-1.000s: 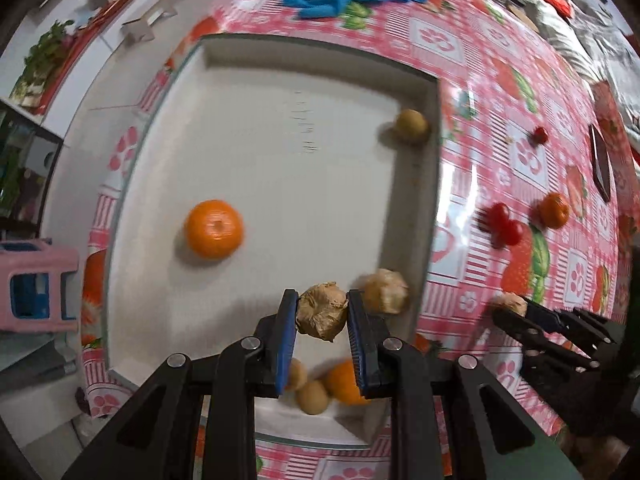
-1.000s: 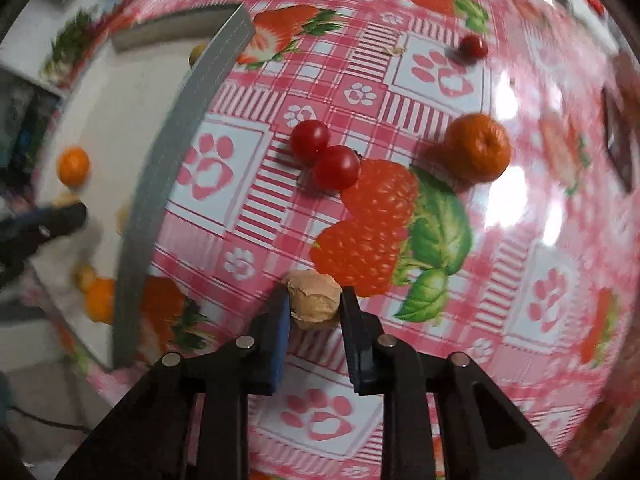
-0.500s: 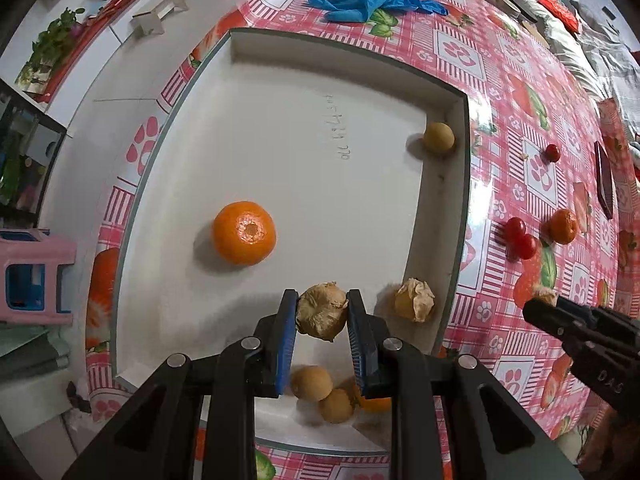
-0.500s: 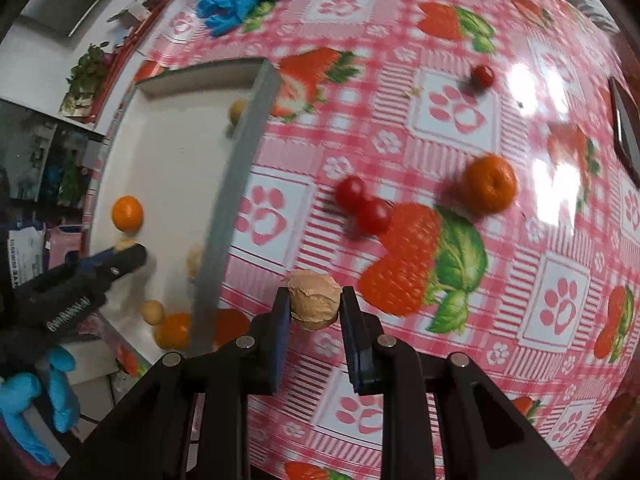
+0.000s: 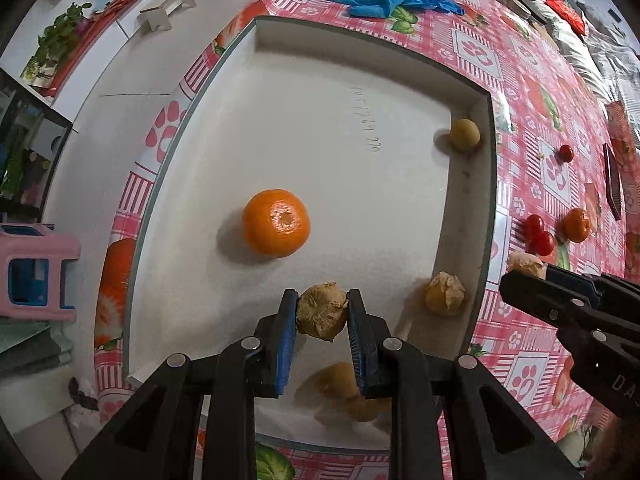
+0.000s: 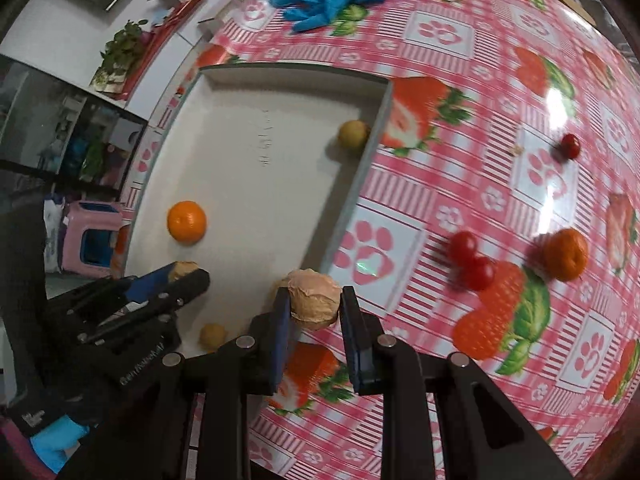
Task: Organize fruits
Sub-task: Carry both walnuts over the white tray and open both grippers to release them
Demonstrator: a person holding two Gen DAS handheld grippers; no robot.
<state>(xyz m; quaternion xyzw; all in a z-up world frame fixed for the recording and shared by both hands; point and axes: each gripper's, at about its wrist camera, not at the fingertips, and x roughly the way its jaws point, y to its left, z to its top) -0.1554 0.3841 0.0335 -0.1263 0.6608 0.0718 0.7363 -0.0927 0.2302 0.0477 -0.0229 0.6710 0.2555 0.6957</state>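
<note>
- Left wrist view: the left gripper [image 5: 322, 316] is closed on a wrinkled brown fruit [image 5: 321, 315], held above the floor of the white tray [image 5: 468, 216], just beside the loose fruit at the near end.
- Right wrist view: the right gripper [image 6: 314, 306] is clamped on a second brown fruit [image 6: 313, 299], held over the tablecloth [image 6: 500, 152] just outside the tray's right wall [image 6: 352, 196].
- Step in hand, as judged: both brown fruits are being carried for deposit in the tray. The left one is already over it; the right one has yet to cross the wall.
- Next move, as judged: the left fruit is to be lowered and the jaws parted. The right fruit must be lifted clear of the wall first. Contact between the two grippers is to be avoided.
- Count inside the tray: one orange [image 5: 276, 228], one smooth yellow-brown fruit [image 5: 464, 134] in the far right corner, one wrinkled brown fruit [image 5: 445, 294] against the right wall. At least two small round fruits [image 5: 340, 380] lie partly hidden under the left gripper; the exact number cannot be told.
- Count on the tablecloth: three cherry tomatoes, two touching [image 6: 472, 260] and one apart [image 6: 570, 146]; one orange [image 6: 565, 254].
</note>
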